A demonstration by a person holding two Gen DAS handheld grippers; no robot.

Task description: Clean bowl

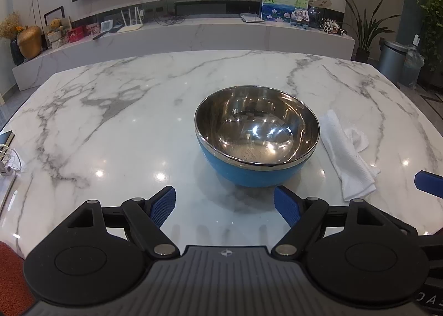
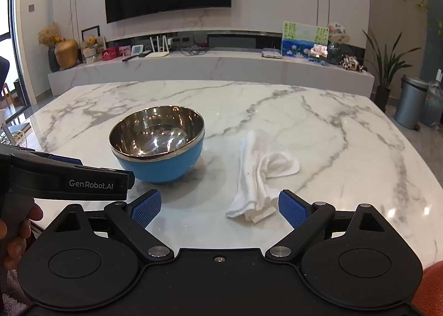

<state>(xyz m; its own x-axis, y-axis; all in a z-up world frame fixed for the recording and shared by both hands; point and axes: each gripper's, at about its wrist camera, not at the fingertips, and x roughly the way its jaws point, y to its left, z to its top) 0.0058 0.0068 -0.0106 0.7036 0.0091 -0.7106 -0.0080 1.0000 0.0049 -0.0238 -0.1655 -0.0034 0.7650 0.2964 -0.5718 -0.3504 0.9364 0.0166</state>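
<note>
A blue bowl [image 1: 257,136] with a shiny steel inside stands upright on the marble table [image 1: 124,127]; it also shows in the right wrist view [image 2: 157,144]. A folded white cloth [image 1: 346,152] lies just right of the bowl, also in the right wrist view [image 2: 263,172]. My left gripper [image 1: 224,206] is open and empty, just short of the bowl's near side. My right gripper [image 2: 219,209] is open and empty, with the cloth's near end between and just beyond its fingertips. The left gripper's body [image 2: 66,177] shows at the left of the right wrist view.
A low marble TV shelf [image 2: 210,66] with ornaments runs behind the table. A bin [image 2: 409,105] and plants stand at the far right. Cables and a small device [image 1: 8,161] lie at the table's left edge.
</note>
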